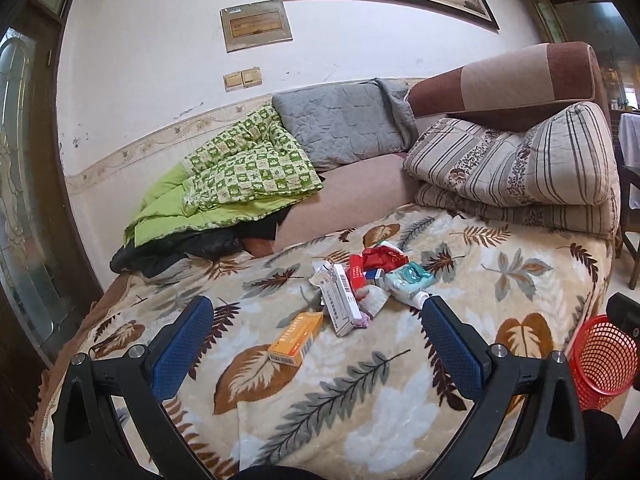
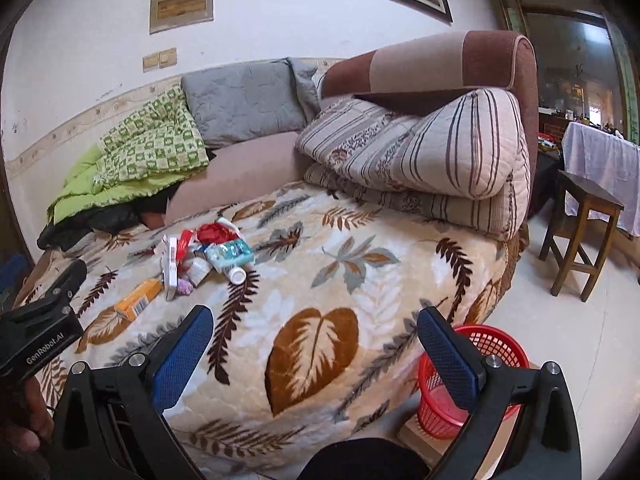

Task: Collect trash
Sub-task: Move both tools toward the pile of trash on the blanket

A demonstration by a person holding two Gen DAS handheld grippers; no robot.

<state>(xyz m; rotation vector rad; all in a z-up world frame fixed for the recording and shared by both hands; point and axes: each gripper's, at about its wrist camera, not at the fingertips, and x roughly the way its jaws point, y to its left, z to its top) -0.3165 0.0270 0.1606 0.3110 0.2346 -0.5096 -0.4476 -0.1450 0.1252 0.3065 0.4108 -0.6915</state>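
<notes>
two handheld grippers hover over a bed covered by a leaf-print blanket point(image 2: 360, 280). the left gripper point(image 1: 318, 330) and right gripper point(image 2: 316, 340) both have their jaws spread wide and hold nothing. the trash lies in a small pile point(image 1: 368, 280) mid-bed: cartons, wrappers, a tube, with an orange box point(image 1: 296, 338) just beside it. a red mesh basket point(image 2: 496, 344) stands on the floor at the bed's edge and looks nearly empty. judging from this, collecting has barely begun; the whole pile is left.
</notes>
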